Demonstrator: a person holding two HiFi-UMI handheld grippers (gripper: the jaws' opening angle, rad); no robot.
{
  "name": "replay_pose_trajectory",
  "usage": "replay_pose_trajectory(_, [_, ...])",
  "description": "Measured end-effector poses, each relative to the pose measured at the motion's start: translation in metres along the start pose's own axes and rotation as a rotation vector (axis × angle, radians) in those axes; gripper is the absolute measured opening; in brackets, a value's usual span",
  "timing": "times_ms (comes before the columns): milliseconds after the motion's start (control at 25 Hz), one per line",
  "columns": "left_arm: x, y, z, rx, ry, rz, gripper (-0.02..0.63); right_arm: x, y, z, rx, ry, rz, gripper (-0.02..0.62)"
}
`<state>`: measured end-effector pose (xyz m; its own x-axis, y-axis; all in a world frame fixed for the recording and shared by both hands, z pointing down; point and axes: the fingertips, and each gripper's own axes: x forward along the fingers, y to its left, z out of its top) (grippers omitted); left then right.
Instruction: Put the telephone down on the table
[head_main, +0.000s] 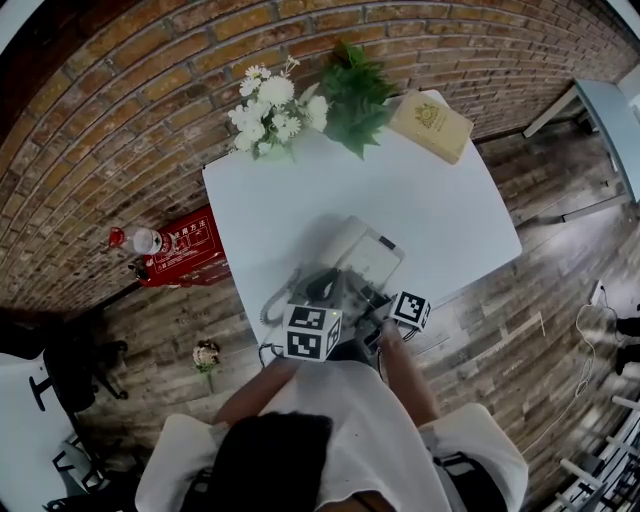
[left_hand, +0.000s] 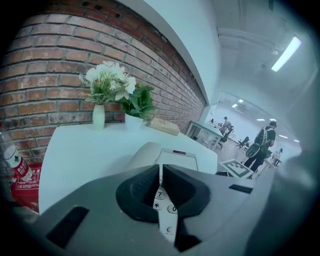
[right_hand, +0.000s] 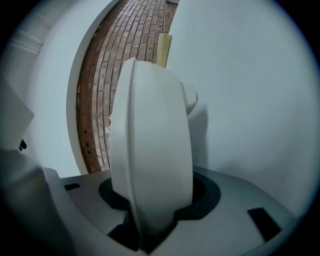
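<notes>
A white desk telephone lies near the front edge of the white table. My right gripper, rolled on its side, is shut on the telephone's rounded body, one jaw on each face. The table is close beside the body, and I cannot tell whether they touch. My left gripper hangs over the near left part of the telephone. In the left gripper view its jaws are closed to a thin slit. Through the slit show keypad keys of the telephone, with nothing pinched between the jaws.
At the table's far edge stand a vase of white flowers, a green plant and a tan box. A brick wall runs behind. A red case and a bottle are on the floor at left.
</notes>
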<state>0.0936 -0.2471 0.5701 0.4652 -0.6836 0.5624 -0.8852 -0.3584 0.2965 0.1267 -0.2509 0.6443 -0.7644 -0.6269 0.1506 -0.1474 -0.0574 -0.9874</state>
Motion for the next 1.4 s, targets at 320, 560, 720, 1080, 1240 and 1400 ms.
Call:
replay_pose_trajectory(320, [0.0,0.01,-0.009,-0.034,0.03,0.017,0.041,0.003,-0.008,0.006,-0.028,0.005,-0.056,0.218])
replay_pose_trajectory(560, [0.0,0.014,-0.012,-0.054,0.046,-0.004,0.041,0.004,-0.008,0.006,-0.067,-0.015,-0.124,0.22])
replay_pose_trajectory(720, [0.0,0.006,-0.017,-0.067,0.058,-0.065,0.041,-0.001,-0.009,0.005,-0.112,-0.046,-0.186,0.273])
replay_pose_trajectory(1080, [0.002,0.016,-0.04,-0.125,0.079,-0.08,0.041,-0.011,-0.017,0.006,-0.054,-0.098,-0.325,0.309])
replay_pose_trajectory(1240, [0.003,0.024,-0.044,-0.106,0.083,-0.044,0.041,-0.012,-0.02,0.0,-0.105,-0.037,-0.441,0.313])
replay_pose_trajectory(1400, [0.004,0.02,-0.045,-0.08,0.084,-0.059,0.041,-0.013,-0.02,-0.001,-0.103,-0.031,-0.497,0.313])
